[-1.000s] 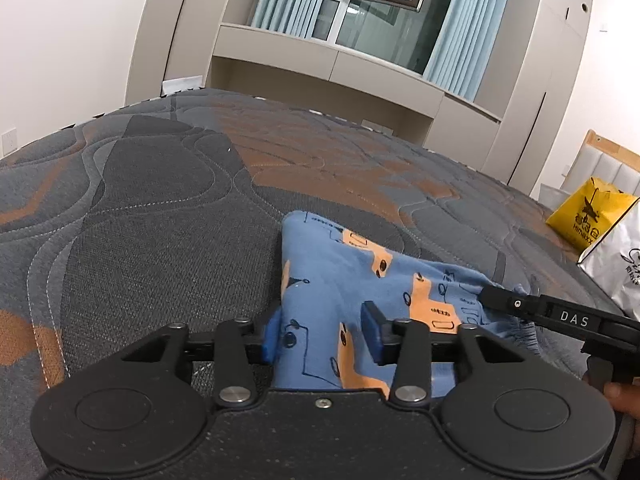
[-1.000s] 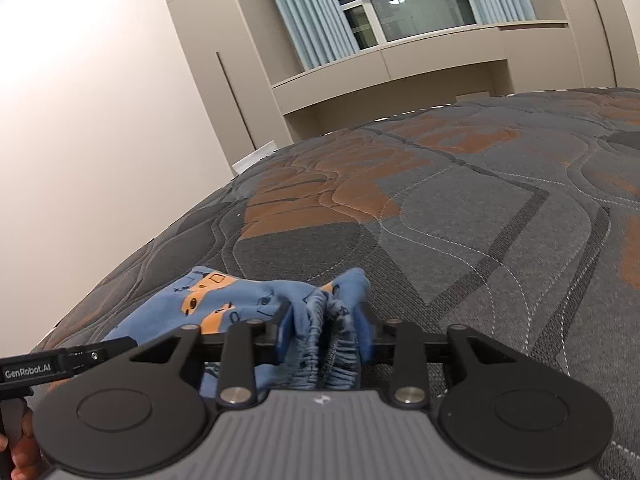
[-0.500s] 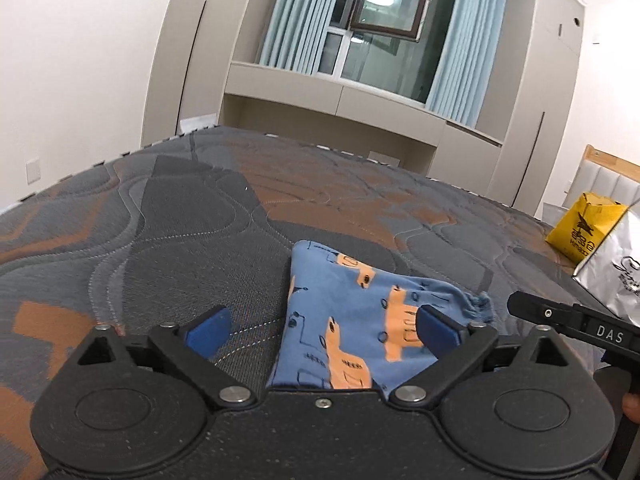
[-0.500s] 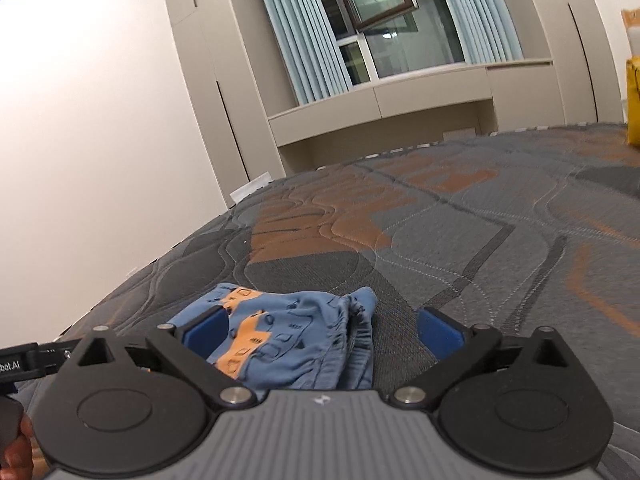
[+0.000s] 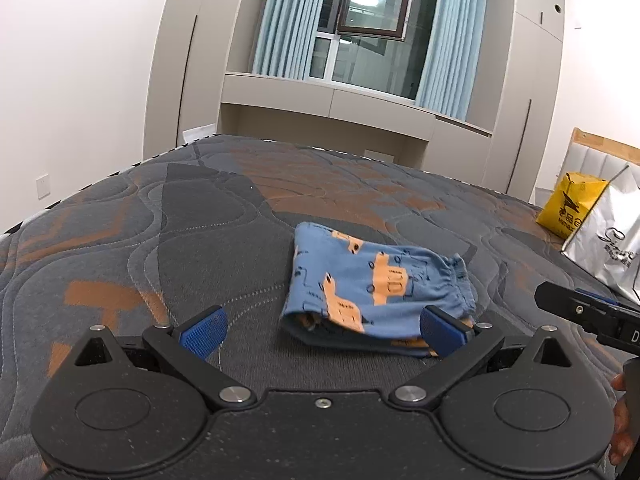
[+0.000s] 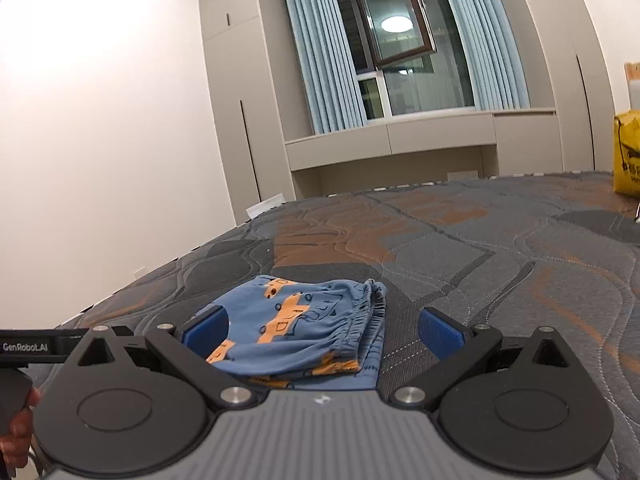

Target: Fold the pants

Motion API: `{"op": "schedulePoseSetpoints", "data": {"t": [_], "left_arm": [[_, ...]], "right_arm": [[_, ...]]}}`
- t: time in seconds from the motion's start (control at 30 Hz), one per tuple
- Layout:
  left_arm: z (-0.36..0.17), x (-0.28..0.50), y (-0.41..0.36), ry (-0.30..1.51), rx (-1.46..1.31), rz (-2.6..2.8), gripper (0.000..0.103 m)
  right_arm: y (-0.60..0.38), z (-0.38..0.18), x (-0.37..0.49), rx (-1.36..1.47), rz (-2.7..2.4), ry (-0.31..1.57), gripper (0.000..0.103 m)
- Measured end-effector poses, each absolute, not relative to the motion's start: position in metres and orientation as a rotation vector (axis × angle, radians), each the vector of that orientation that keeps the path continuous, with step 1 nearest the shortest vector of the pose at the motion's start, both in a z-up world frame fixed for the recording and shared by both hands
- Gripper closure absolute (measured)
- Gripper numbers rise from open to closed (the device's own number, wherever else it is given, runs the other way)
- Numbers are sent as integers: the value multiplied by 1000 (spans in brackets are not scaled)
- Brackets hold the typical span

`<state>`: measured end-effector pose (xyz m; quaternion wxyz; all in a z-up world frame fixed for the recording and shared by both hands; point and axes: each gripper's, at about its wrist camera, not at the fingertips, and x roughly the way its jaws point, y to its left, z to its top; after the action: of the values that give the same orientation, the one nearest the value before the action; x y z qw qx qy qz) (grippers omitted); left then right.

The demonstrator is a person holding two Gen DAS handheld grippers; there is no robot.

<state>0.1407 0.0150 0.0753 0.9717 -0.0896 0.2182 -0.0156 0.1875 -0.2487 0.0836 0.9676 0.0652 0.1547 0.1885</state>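
Item under inspection: one pair of small blue pants (image 5: 372, 288) with an orange vehicle print, lying as a compact multi-layer bundle on the mattress (image 5: 180, 240), just right of centre in the left wrist view and lower centre in the right wrist view. The gathered elastic waistband (image 6: 374, 312) sits along the bundle's right edge.

Handling judgement: thin knit cloth, light, limp, not fragile; layers are likely to slide apart unless pinched together. The best hold appears to be the thicker waistband or a folded corner.

Tools: left gripper (image 5: 322, 330) has its jaws spread wide and holds nothing; right gripper (image 6: 324, 328) likewise stands wide apart and empty, both just short of the bundle.

Surface: quilted grey-and-orange mattress, textured, probably offering some friction. Room: blue curtains (image 5: 276, 20) and window at upper centre, beige cabinets, a yellow bag (image 5: 568, 208) and a silver bag (image 5: 608, 236) at right.
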Motion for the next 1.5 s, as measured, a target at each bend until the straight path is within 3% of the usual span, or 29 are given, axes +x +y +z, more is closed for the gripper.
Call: {"op": "schedulePoseSetpoints", "data": {"t": [0.8,1.5], "left_arm": [[36,74,-1,381,-130,68,1],[13,25,-3,319,-21,82,1]], "right_arm": [[-237,47,97,41,265,174,0],[-240,21,49,63,255,209,0]]}}
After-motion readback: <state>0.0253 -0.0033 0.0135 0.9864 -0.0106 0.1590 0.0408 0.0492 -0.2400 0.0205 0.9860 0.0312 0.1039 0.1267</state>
